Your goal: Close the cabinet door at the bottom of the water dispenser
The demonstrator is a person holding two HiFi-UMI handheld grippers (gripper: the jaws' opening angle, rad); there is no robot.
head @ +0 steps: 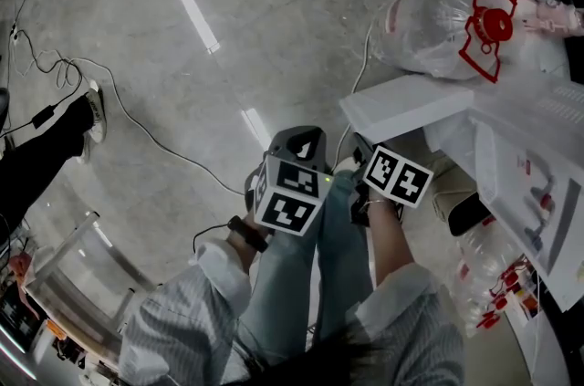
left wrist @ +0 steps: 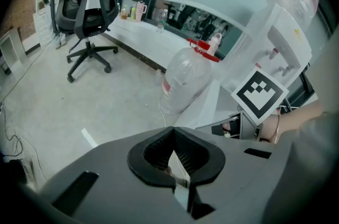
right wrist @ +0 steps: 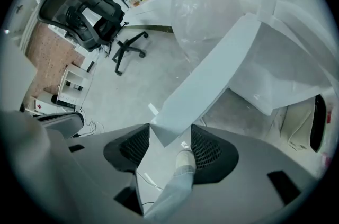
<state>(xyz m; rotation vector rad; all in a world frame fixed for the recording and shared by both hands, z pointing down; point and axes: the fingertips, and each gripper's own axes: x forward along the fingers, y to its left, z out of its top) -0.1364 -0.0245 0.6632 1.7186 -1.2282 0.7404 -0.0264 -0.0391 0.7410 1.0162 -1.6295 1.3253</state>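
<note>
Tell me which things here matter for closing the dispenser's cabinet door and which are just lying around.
Job: cabinet door, standing open; water dispenser; right gripper, jaws open with the door's corner between them.
Lying about: large water bottle; office chair.

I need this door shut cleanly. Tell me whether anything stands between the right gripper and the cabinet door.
Nothing visible does. A free corner of the cabinet door already sits between the open jaws of the right gripper, and the pads are not pressing on it. The bagged water bottle stands beyond the door, not in between.
</note>
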